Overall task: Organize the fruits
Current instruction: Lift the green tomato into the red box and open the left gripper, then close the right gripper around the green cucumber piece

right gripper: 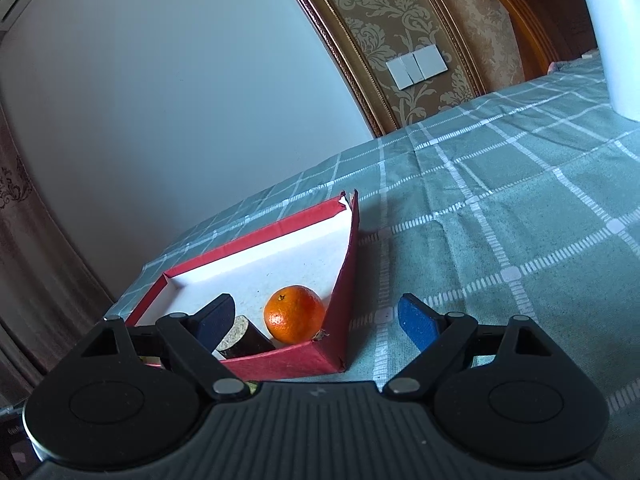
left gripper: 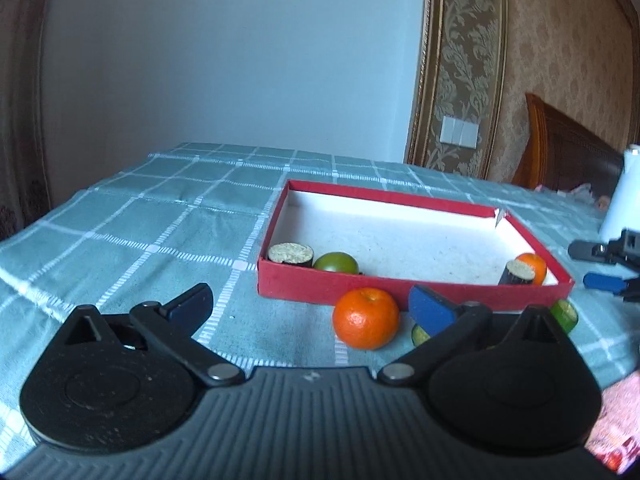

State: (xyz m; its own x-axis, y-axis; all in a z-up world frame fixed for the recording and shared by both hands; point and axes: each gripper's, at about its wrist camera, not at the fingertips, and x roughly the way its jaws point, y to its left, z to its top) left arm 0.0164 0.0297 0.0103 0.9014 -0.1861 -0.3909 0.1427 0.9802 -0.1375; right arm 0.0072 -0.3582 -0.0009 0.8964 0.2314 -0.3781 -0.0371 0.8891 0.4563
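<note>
A shallow red box (left gripper: 400, 286) with a white floor lies on the checked cloth. Inside it are a dark cut cylinder piece (left gripper: 290, 255), a green fruit (left gripper: 335, 263), another dark piece (left gripper: 516, 273) and an orange (left gripper: 534, 266). Outside, against the box's near wall, lie an orange (left gripper: 366, 317) and green pieces (left gripper: 565, 315). My left gripper (left gripper: 312, 310) is open and empty, low over the cloth, with the loose orange between its fingers. My right gripper (right gripper: 316, 320) is open and empty over the box's near right corner (right gripper: 340, 320), by an orange (right gripper: 294, 313) and a dark piece (right gripper: 246, 340).
The green checked cloth (left gripper: 160, 220) covers the table up to a white wall. A white object (left gripper: 622, 200) stands at the far right. The right gripper shows in the left wrist view (left gripper: 608, 266). A wooden headboard (left gripper: 568, 152) is behind.
</note>
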